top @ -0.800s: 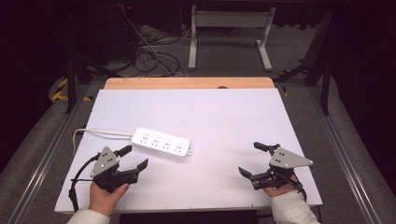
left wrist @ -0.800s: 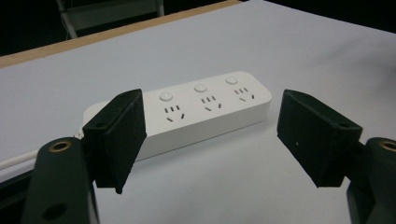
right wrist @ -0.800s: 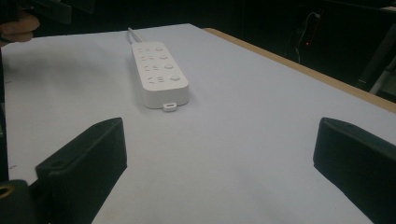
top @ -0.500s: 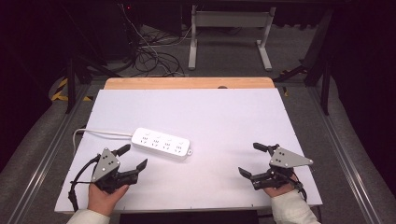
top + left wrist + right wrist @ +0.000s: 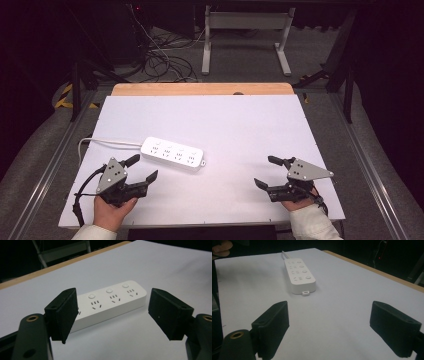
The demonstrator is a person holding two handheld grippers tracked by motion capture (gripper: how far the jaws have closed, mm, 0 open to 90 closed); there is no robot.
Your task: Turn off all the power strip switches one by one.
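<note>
A white power strip (image 5: pixel 172 154) with several sockets lies flat left of centre on the white table, its white cable (image 5: pixel 107 142) running off to the left. My left gripper (image 5: pixel 141 168) sits open at the front left, just short of the strip, nothing between its jaws. In the left gripper view the power strip (image 5: pixel 110 301) lies straight ahead beyond the spread jaws. My right gripper (image 5: pixel 266 171) rests open and empty at the front right, well away from the strip. In the right gripper view the power strip (image 5: pixel 299 273) lies farther off, end-on, with a small tab at its near end.
The white table top (image 5: pixel 250 130) has a wooden strip (image 5: pixel 200 89) along its far edge. Metal rails (image 5: pixel 372 175) run down both sides. Beyond the far edge lie floor cables (image 5: pixel 160 60) and a white frame leg (image 5: pixel 245 35).
My left gripper has edged slightly toward the power strip. The right gripper and the strip have not moved.
</note>
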